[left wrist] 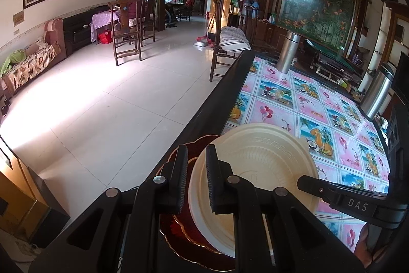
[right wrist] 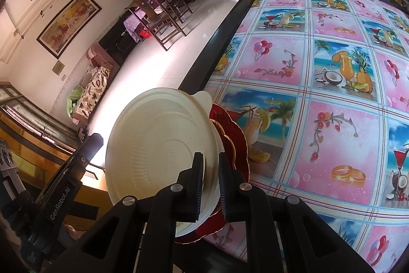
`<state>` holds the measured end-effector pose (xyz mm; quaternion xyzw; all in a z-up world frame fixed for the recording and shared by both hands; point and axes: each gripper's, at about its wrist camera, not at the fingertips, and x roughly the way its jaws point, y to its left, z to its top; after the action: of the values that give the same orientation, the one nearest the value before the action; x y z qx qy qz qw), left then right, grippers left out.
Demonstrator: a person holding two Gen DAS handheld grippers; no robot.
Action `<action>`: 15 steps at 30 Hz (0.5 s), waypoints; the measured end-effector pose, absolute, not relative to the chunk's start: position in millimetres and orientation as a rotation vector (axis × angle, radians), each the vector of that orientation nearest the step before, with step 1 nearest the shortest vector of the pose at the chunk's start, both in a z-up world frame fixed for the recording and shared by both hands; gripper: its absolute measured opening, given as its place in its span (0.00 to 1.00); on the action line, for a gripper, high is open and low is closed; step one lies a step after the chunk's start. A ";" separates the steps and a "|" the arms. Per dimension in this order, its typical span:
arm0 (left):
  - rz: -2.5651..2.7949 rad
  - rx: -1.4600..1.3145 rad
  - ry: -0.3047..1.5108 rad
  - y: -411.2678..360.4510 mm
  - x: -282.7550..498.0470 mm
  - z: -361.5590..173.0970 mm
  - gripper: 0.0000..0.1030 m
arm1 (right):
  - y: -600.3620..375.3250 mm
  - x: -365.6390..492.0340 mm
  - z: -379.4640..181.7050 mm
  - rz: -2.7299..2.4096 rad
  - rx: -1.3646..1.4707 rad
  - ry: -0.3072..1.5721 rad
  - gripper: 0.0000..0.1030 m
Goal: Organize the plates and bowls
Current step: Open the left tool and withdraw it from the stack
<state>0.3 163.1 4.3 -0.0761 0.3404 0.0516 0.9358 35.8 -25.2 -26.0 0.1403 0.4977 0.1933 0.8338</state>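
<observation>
Both my grippers, left (left wrist: 195, 178) and right (right wrist: 211, 186), pinch the cream bowl (left wrist: 258, 160) above the red plates (right wrist: 235, 145); next, lower it squarely onto them.

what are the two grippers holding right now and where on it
Both grip the cream plate by its rim: left gripper on one edge, right gripper on the opposite edge.

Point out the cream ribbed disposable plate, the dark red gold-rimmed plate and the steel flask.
Cream ribbed disposable plate (right wrist: 158, 145): right wrist view, its ribbed underside.
Dark red gold-rimmed plate (right wrist: 236, 142): right wrist view, scalloped edge.
Steel flask (left wrist: 287, 53): left wrist view, mid-body.
</observation>
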 end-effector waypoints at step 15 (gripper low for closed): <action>0.052 -0.063 0.659 122.1 -4.1 15.7 0.14 | -73.5 24.8 3.7 0.335 0.260 0.881 0.34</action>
<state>-4.1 122.1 15.7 -0.0312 0.3235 0.0258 0.9453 24.8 -73.5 3.7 0.1249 0.4231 0.1610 0.8829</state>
